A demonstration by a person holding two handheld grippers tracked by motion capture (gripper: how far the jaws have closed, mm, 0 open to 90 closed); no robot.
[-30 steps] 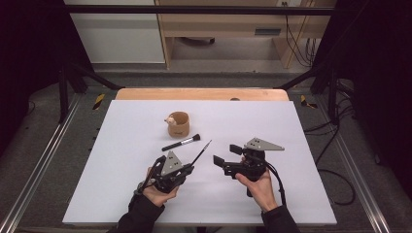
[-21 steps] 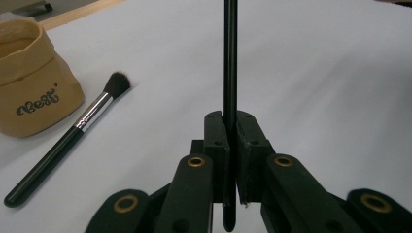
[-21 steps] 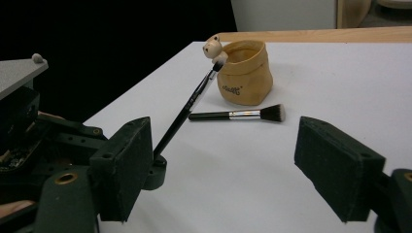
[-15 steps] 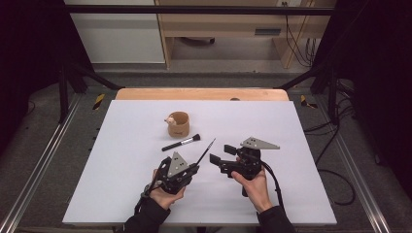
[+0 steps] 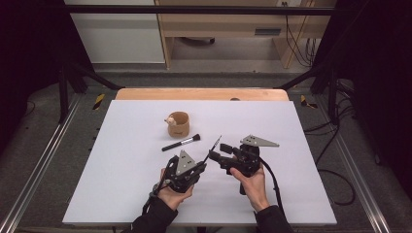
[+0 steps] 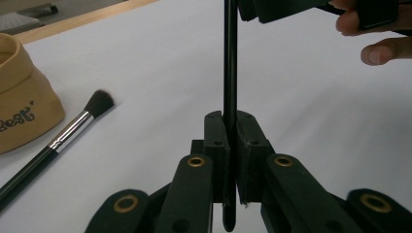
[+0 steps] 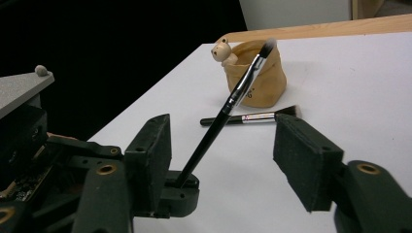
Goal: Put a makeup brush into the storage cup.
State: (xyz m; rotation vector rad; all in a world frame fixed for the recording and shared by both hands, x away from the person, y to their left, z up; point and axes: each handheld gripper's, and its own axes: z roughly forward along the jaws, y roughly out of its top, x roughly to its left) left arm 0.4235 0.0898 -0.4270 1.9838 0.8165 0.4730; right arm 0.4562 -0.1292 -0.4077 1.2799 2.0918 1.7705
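Above, high view: left gripper (image 5: 206, 163) clamps a thin brush (image 5: 214, 148) slanting up toward the right gripper (image 5: 217, 155); left gripper view: handle (image 6: 230, 58) upright between clenched pads; right gripper view: brush (image 7: 228, 104) between parted, just-closing jaws, untouched

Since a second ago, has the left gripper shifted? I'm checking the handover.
Yes: the left gripper, shut on the thin brush, moved right, away from the tan cup.

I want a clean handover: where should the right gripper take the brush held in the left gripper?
Likely the bare black handle of the thin brush, just above the left gripper. It slants upward, so close the right gripper across it from the side, below the ferrule.
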